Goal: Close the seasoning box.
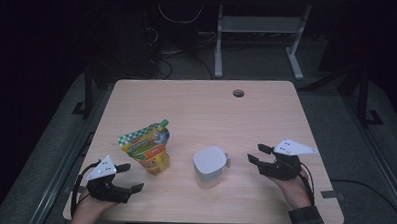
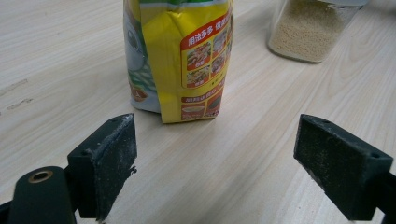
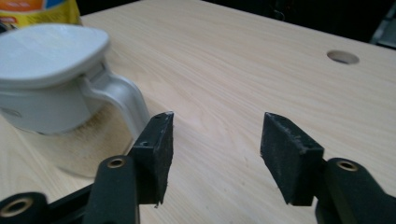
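The light wooden table [image 1: 201,107] lay bare across its far half, up to a round cable hole [image 1: 238,93] near the far edge. The right gripper [image 1: 259,153] sat near the right edge, jaws wide with nothing between them, just right of the clear grain-filled jar with a white handled lid [image 1: 210,166]. The left gripper [image 1: 129,177], near the left corner, gaped empty before the upright yellow spouted pouch [image 1: 148,146].

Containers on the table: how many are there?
2. A yellow stand-up pouch stands left of centre, ahead of the left gripper. A clear jar with a white lid stands right of it, beside the right gripper. Nothing seems hidden.
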